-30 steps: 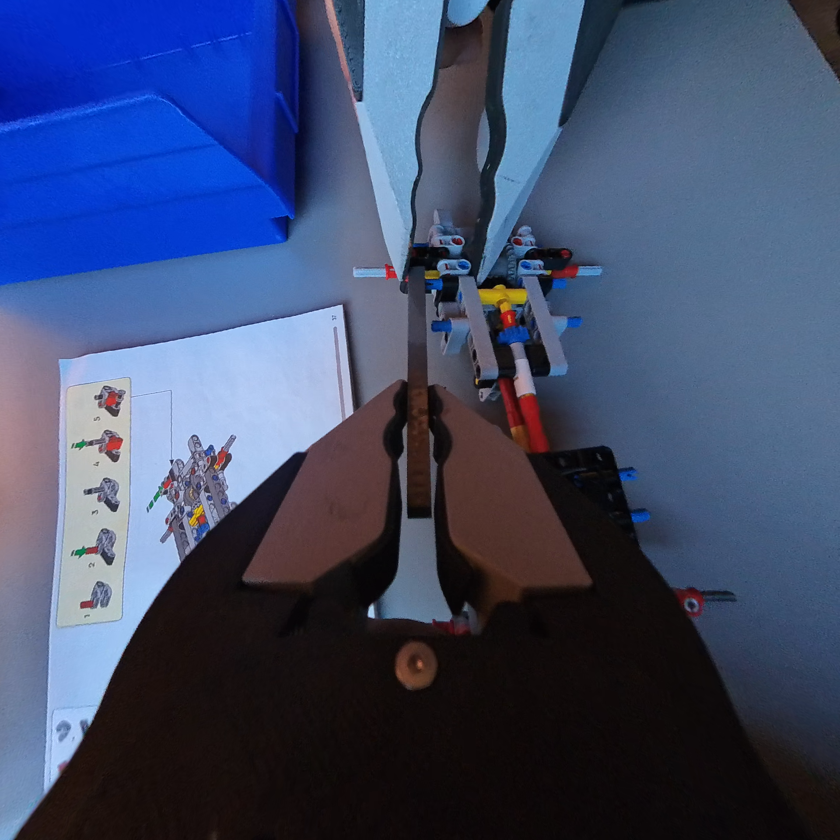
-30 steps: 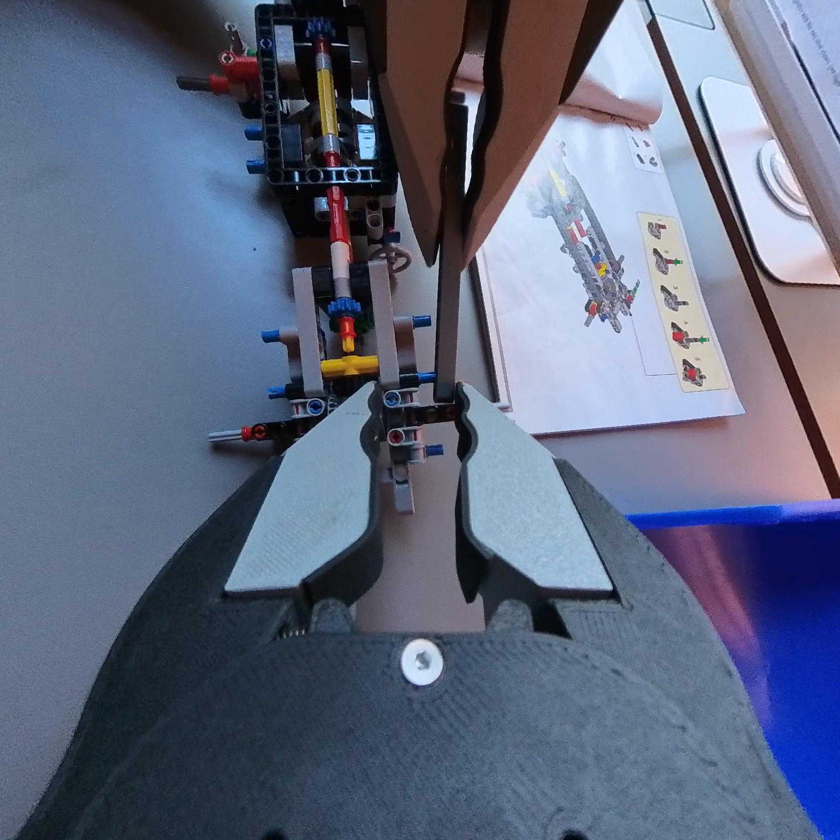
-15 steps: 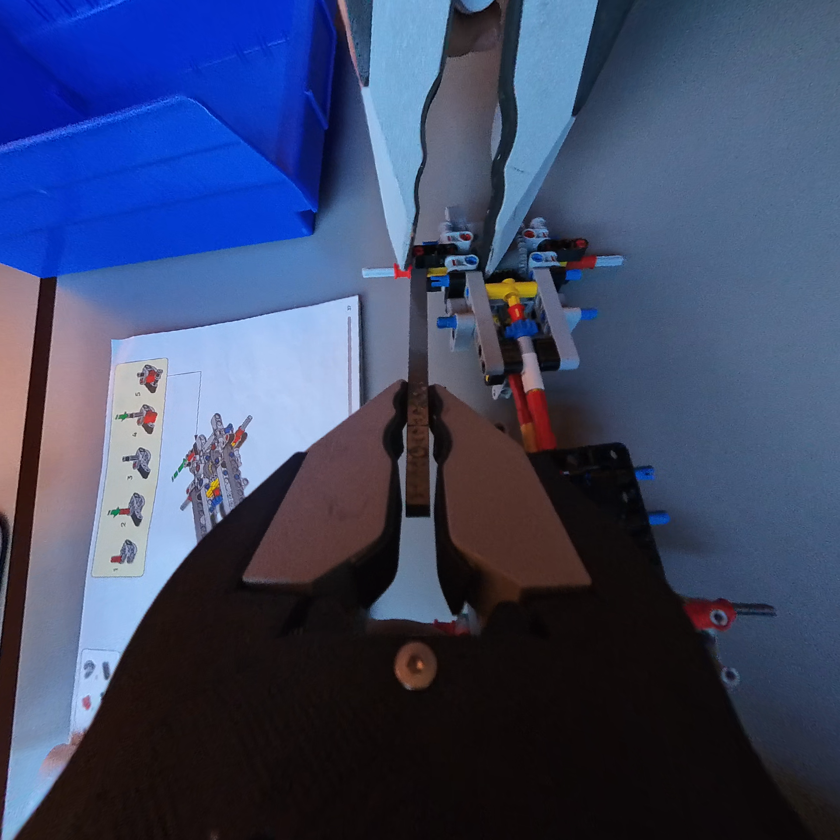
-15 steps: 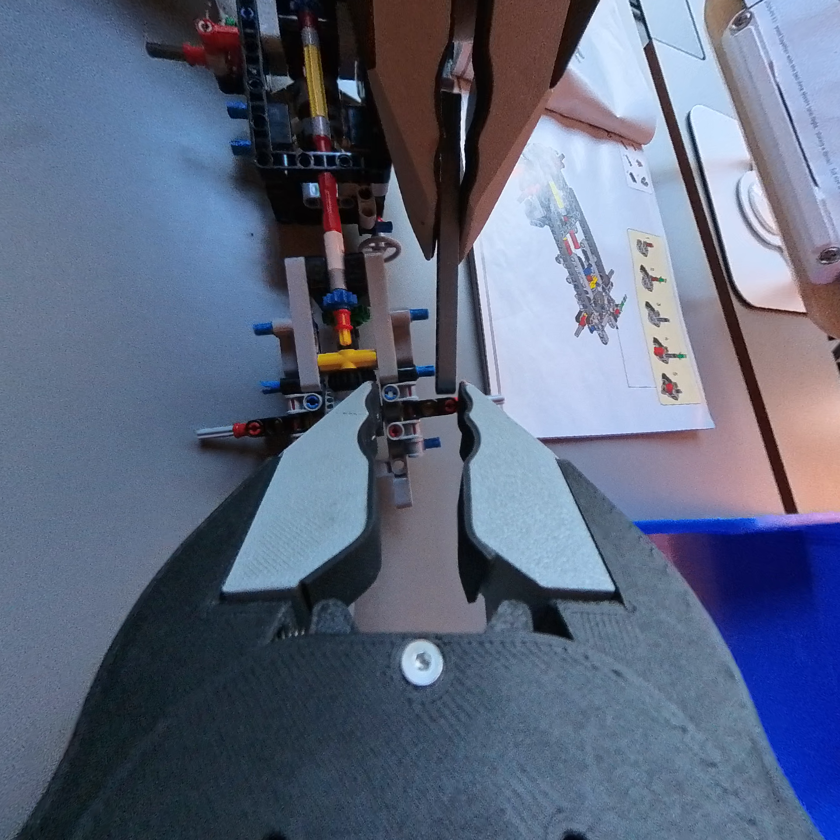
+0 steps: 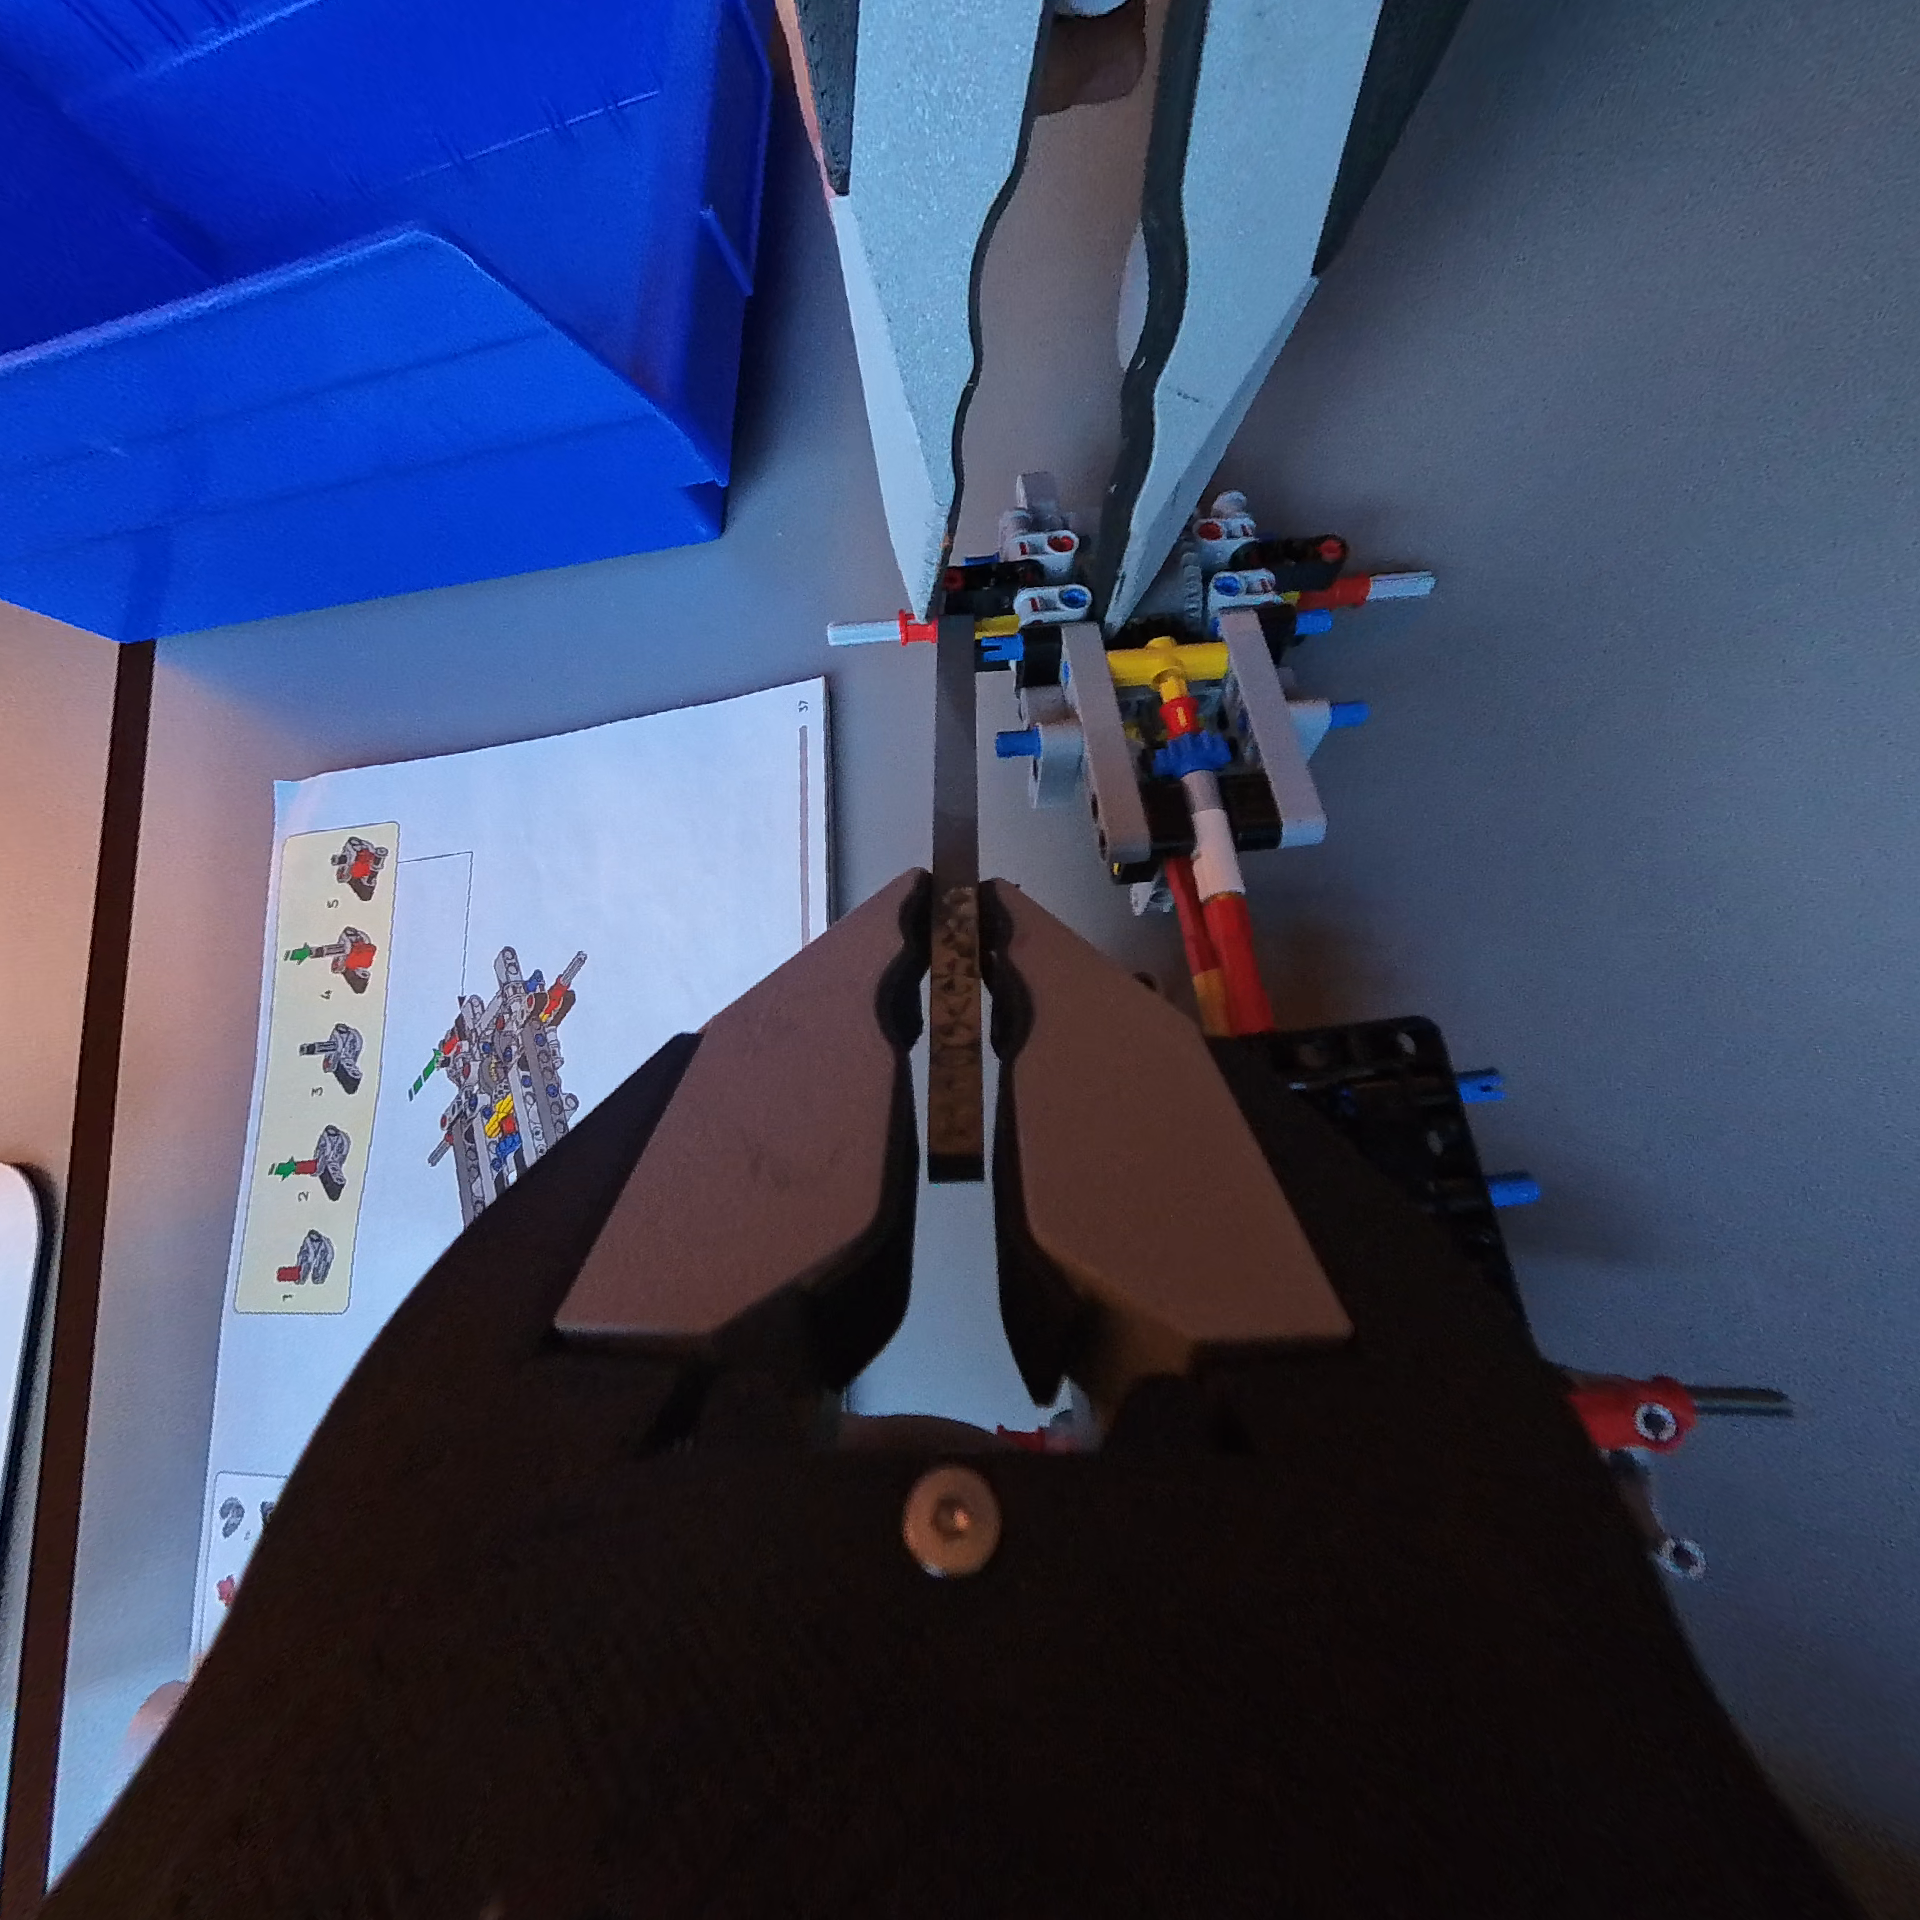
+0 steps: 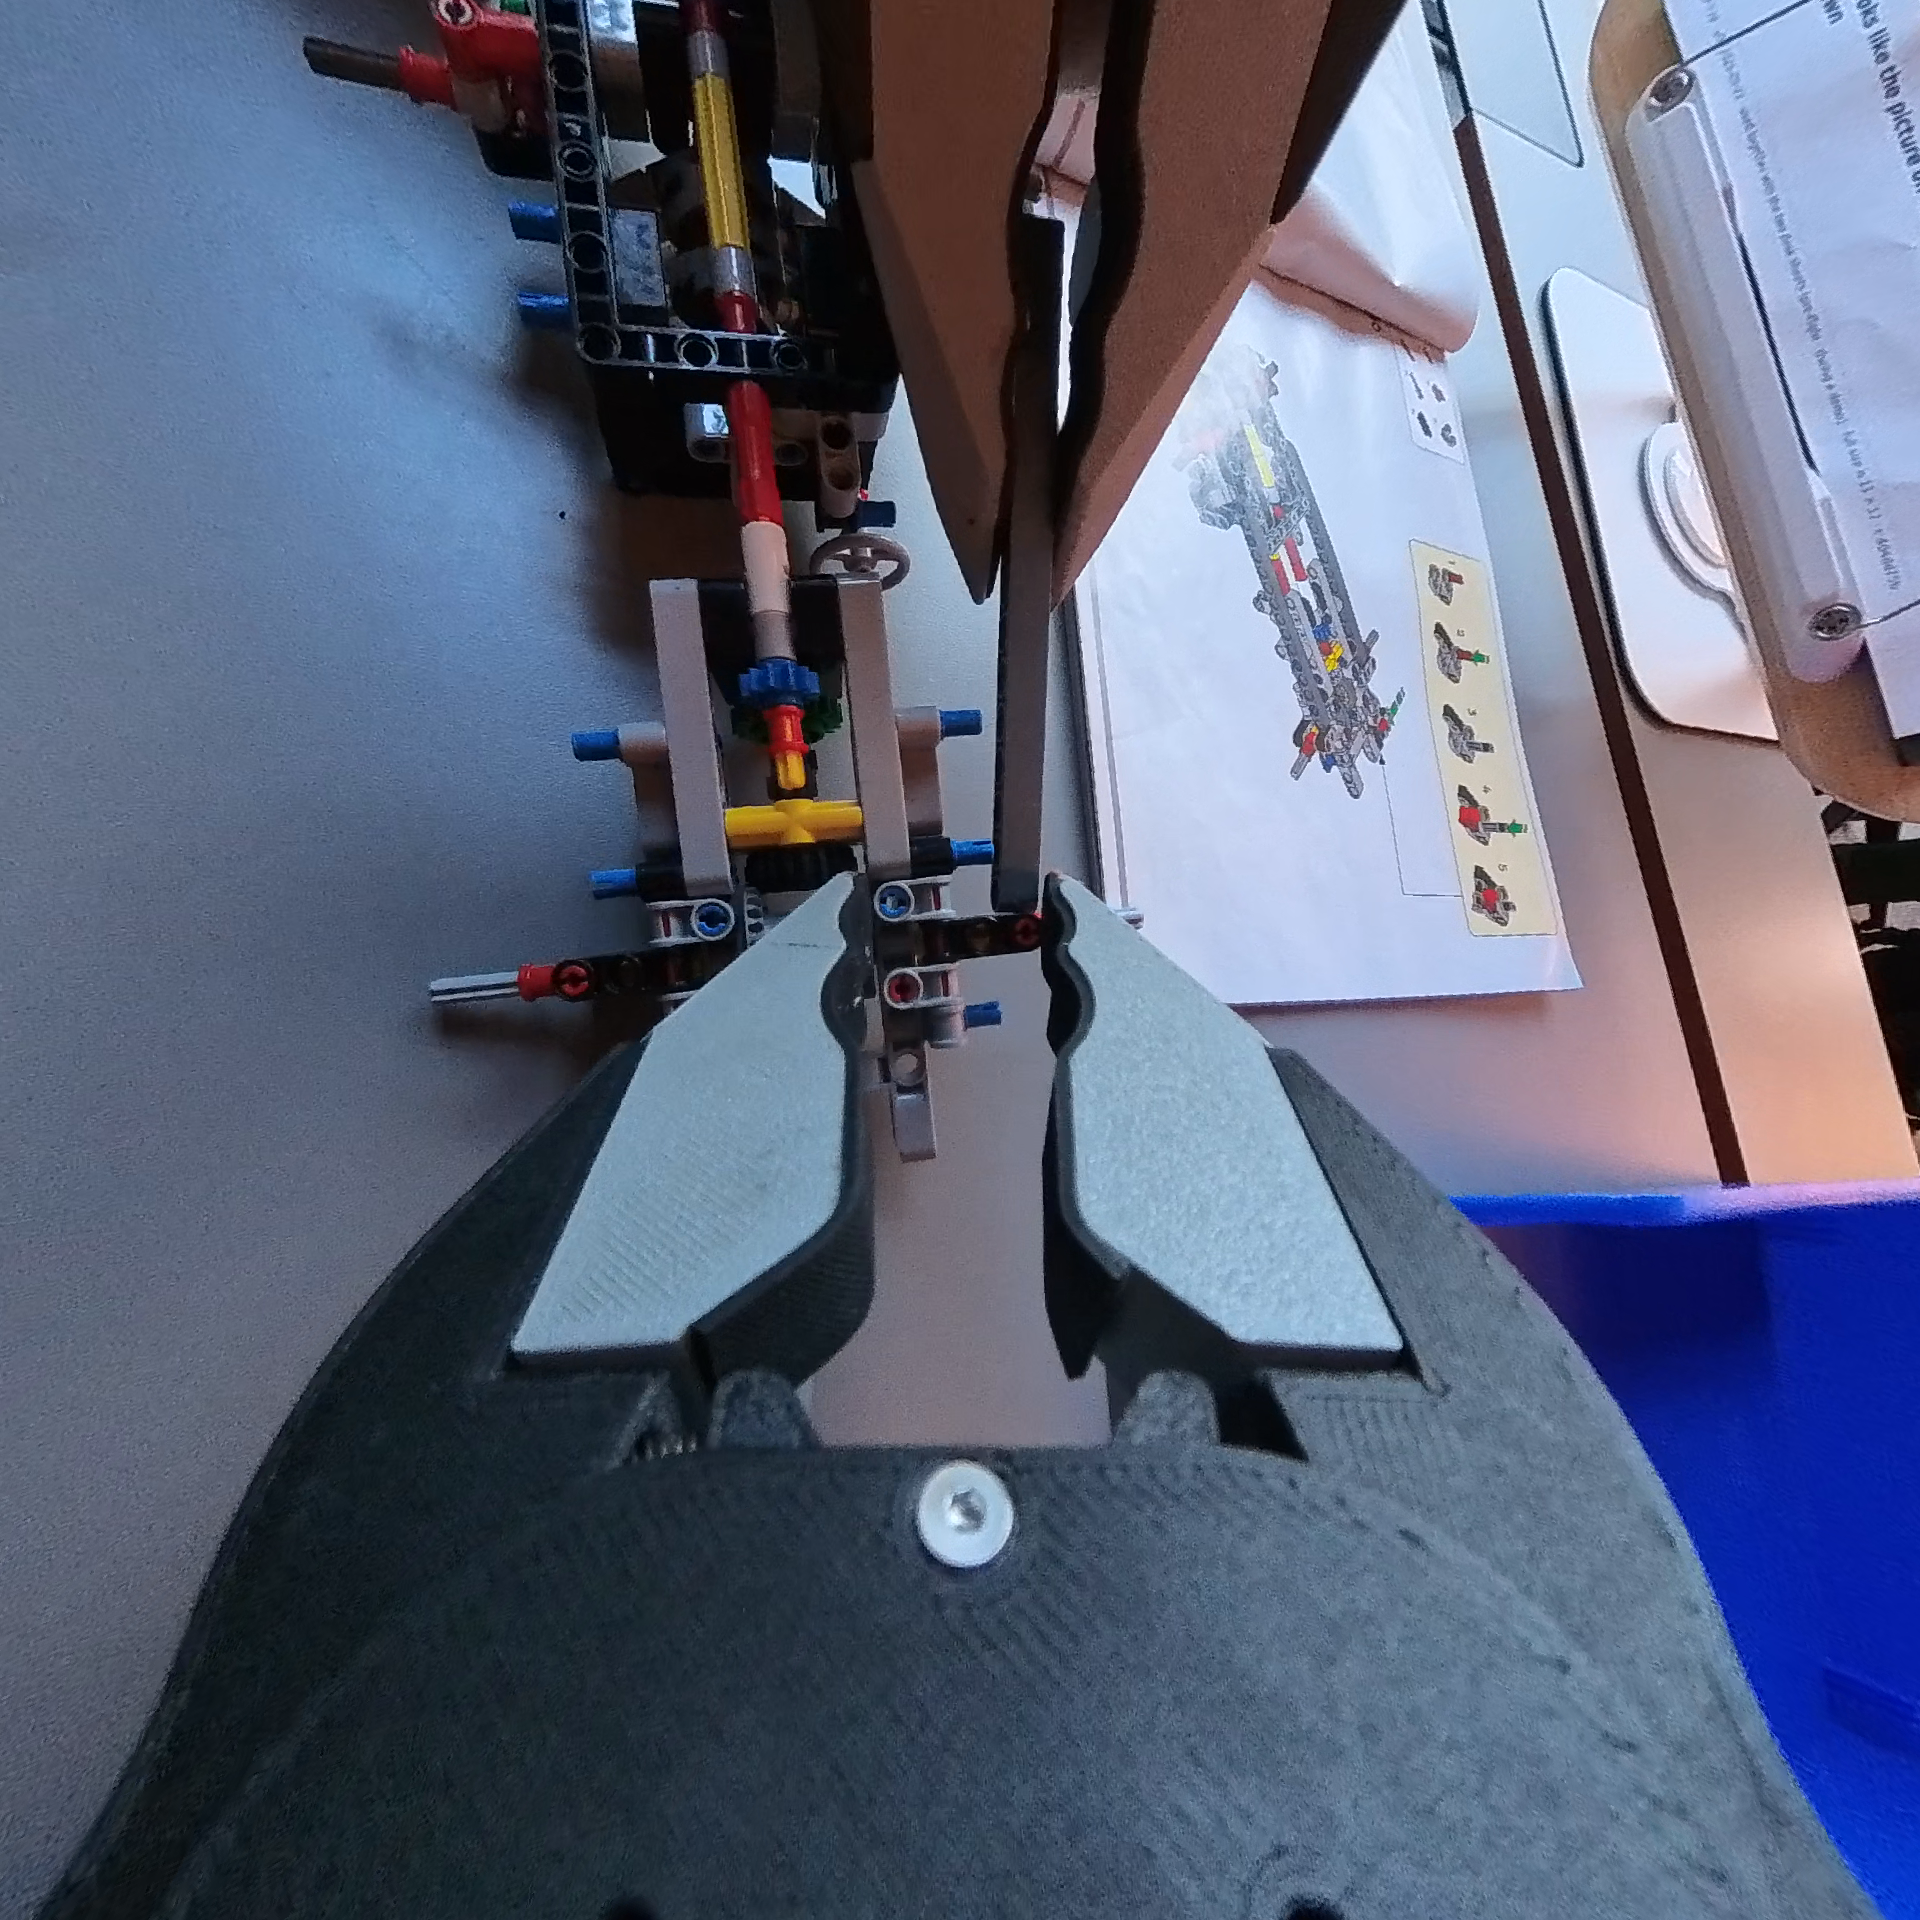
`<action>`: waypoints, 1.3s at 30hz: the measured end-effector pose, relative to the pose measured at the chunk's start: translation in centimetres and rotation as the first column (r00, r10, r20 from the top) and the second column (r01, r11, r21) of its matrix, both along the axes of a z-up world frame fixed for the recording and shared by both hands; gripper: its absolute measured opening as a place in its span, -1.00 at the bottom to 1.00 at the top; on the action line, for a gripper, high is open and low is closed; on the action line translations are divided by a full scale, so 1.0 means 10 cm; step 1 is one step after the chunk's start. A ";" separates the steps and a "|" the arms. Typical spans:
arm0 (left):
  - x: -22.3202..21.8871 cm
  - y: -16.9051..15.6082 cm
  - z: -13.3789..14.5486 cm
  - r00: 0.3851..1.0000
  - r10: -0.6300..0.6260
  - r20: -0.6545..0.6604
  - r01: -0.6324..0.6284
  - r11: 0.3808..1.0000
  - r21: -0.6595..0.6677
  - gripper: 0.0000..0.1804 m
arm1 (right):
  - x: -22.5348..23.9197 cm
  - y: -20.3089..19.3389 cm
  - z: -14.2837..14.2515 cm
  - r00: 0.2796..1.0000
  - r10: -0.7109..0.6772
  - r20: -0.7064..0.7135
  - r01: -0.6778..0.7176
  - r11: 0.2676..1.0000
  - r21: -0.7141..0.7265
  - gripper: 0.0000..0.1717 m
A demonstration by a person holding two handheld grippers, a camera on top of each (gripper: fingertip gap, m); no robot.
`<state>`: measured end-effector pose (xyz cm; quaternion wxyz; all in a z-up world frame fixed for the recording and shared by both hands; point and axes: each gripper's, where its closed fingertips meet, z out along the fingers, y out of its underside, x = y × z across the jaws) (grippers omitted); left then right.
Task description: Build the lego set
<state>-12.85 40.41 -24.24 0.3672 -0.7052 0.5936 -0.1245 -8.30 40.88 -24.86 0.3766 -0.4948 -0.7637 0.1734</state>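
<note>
Left gripper (image 5: 954, 914) fingers clamping a dark grey beam (image 5: 956, 769); right gripper (image 6: 951, 914) fingers clamping the brick-built chassis (image 6: 790, 727) at the worktop's (image 6: 260, 520) twelve o'clock, beam risking skewing off its pin.

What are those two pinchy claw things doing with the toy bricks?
A person is using two hand-held grippers on a brick model lying on a grey table. The left gripper, with brown fingers, is pinching a long dark beam whose far end reaches the model. The right gripper, with grey fingers, is clamped across the model's end, around a short black beam. A building instruction sheet and a blue bin sit beside them.
</note>
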 end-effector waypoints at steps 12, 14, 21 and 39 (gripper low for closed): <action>0.00 0.00 0.00 1.000 -0.001 0.014 0.001 1.000 -0.006 -0.93 | 0.01 0.01 0.01 1.000 0.005 -0.014 -0.005 1.000 -0.016 -0.65; 0.00 0.00 0.00 1.000 0.004 0.021 -0.004 1.000 -0.015 -0.93 | 0.01 0.01 0.00 1.000 0.006 -0.018 -0.006 1.000 -0.023 -0.66; 0.02 -0.01 0.00 0.999 0.015 0.044 -0.014 0.999 -0.035 -0.93 | 0.03 0.02 0.01 1.000 0.012 -0.018 -0.012 1.000 -0.005 -0.65; 0.04 -0.01 0.01 0.999 0.031 0.042 -0.030 0.999 -0.028 -0.93 | 0.03 0.01 0.00 0.990 0.100 0.095 -0.096 0.994 -0.043 -0.65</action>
